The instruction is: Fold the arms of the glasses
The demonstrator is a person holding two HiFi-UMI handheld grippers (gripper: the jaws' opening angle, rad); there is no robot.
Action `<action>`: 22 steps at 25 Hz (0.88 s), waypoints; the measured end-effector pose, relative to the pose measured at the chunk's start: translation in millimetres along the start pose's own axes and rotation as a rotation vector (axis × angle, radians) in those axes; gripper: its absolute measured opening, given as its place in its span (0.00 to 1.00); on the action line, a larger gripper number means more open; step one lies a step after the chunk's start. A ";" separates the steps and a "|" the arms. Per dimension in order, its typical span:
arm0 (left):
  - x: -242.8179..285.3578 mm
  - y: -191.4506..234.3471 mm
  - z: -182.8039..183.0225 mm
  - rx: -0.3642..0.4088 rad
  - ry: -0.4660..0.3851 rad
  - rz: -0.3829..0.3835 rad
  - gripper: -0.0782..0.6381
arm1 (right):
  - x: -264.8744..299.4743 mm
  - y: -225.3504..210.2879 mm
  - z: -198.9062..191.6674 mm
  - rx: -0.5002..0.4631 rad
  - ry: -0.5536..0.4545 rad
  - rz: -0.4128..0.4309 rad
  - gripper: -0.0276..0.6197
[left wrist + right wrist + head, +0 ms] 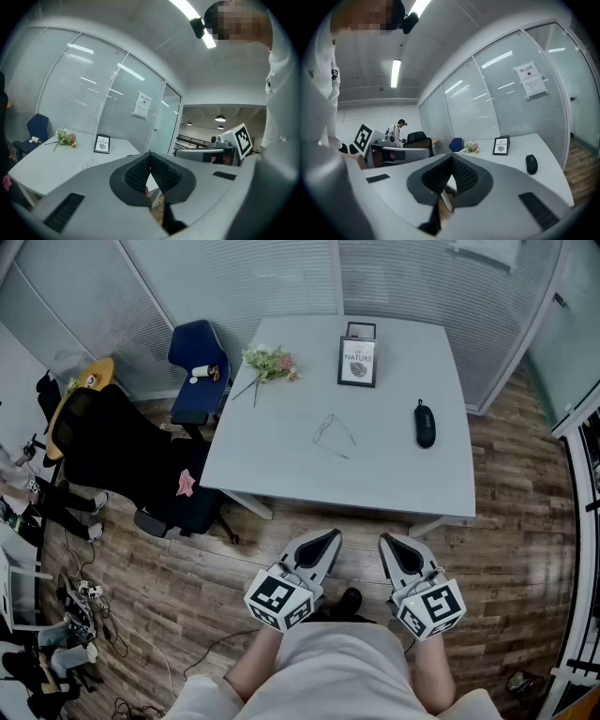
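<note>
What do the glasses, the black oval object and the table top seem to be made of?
Glasses: thin dark outline, probably metal wire, with clear lenses.
Black oval object: matte, rounded; fabric or plastic, too small to tell.
Table top: smooth, even pale grey, likely laminate.

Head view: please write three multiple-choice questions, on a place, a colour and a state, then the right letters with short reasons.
1. The black case lies where from the glasses? A right B left C on them
2. Colour of the chair beside the flowers? A red B blue C white
3. Fingers of the left gripper and right gripper? A shut, empty B wide open C gripping the glasses
1 A: it lies near the table's right edge. 2 B: its seat and back are blue. 3 A: both gripper views show them together, nothing between.
</note>
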State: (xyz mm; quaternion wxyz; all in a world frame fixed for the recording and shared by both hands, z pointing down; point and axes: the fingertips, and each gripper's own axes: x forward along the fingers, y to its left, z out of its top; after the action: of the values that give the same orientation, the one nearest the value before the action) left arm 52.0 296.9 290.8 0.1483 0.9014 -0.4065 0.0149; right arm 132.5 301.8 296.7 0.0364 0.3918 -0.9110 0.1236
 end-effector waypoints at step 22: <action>-16.1 -12.4 -8.0 0.015 -0.003 0.058 0.13 | -25.6 5.6 -16.7 0.027 0.010 0.029 0.05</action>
State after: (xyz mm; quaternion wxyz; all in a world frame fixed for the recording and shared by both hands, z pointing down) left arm 51.1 318.7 292.9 0.1403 0.8904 -0.4324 0.0208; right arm 145.6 327.7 307.5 0.0340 0.3783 -0.9146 0.1385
